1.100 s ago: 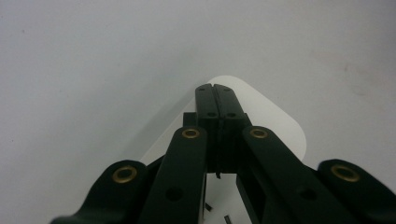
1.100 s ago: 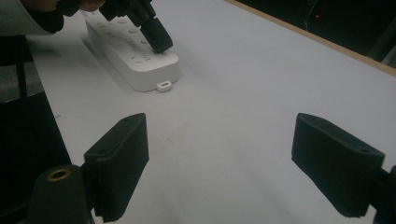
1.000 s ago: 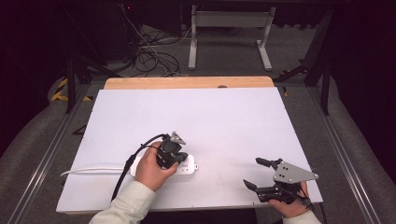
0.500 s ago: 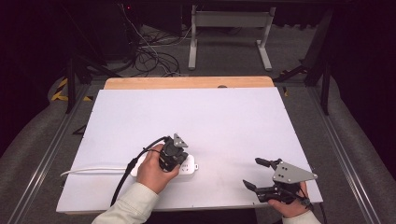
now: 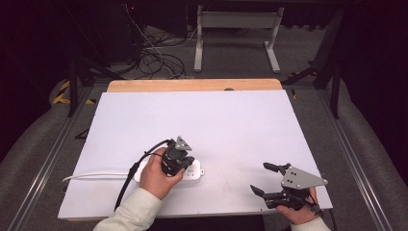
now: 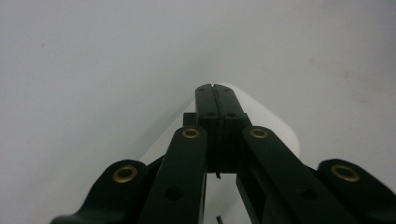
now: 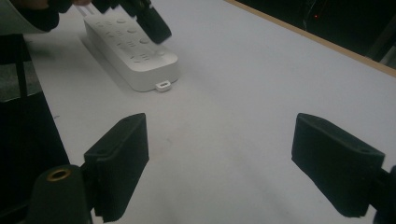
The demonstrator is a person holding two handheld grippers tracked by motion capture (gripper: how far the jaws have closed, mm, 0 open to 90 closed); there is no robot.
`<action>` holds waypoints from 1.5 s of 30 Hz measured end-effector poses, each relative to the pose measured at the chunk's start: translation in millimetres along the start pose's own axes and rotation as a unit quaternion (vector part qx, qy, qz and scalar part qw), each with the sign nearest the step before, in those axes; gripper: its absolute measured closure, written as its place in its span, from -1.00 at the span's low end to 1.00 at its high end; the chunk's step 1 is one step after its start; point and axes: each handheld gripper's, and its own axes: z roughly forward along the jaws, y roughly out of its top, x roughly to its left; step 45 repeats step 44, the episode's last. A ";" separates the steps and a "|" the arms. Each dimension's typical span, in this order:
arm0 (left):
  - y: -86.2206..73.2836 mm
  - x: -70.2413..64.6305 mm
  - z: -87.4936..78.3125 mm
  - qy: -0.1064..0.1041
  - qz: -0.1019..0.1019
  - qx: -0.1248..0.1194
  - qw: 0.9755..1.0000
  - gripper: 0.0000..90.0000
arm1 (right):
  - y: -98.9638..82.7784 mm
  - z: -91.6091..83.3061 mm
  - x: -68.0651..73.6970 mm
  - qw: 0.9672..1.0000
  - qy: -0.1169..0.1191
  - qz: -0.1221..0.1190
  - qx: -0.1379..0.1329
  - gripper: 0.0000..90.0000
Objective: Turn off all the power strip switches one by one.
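Observation:
A white power strip (image 5: 194, 173) lies on the white table (image 5: 202, 120) near the front left, its white cord (image 5: 96, 175) running off to the left. My left gripper (image 5: 177, 161) points down onto the strip's top, held in a person's hand. Its jaws are pressed together, and in the left gripper view the shut tips (image 6: 215, 89) stand in front of the strip's rounded end (image 6: 275, 126). My right gripper (image 5: 262, 178) rests at the front right, wide open with nothing in it. In the right gripper view the strip (image 7: 133, 53) lies ahead of the open pads (image 7: 122, 154), with the left gripper's jaws above it.
A wooden board edge (image 5: 192, 85) runs along the table's far side. Beyond it are a metal stand (image 5: 235, 29) and tangled cables (image 5: 159, 57) on the floor. A black cable (image 5: 130, 178) trails from the left gripper toward the front edge.
The left hand and gripper have shifted slightly nearer and lower onto the power strip. The right gripper has stayed where it was, still open.

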 end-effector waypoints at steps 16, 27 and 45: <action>-19.2 9.2 -74.4 -0.012 0.026 -0.133 0.991 0.19 | -1.9 -3.4 -3.3 1.000 -0.004 0.013 -0.008 -0.57; -87.3 27.8 -103.2 0.016 0.038 -0.222 0.974 -0.45 | -3.3 -3.8 -6.1 1.000 -0.002 0.023 -0.013 -0.57; -169.5 53.9 -114.6 0.050 -0.011 -0.242 0.969 -0.75 | -6.1 -3.3 -10.8 0.999 0.004 0.041 -0.018 -0.57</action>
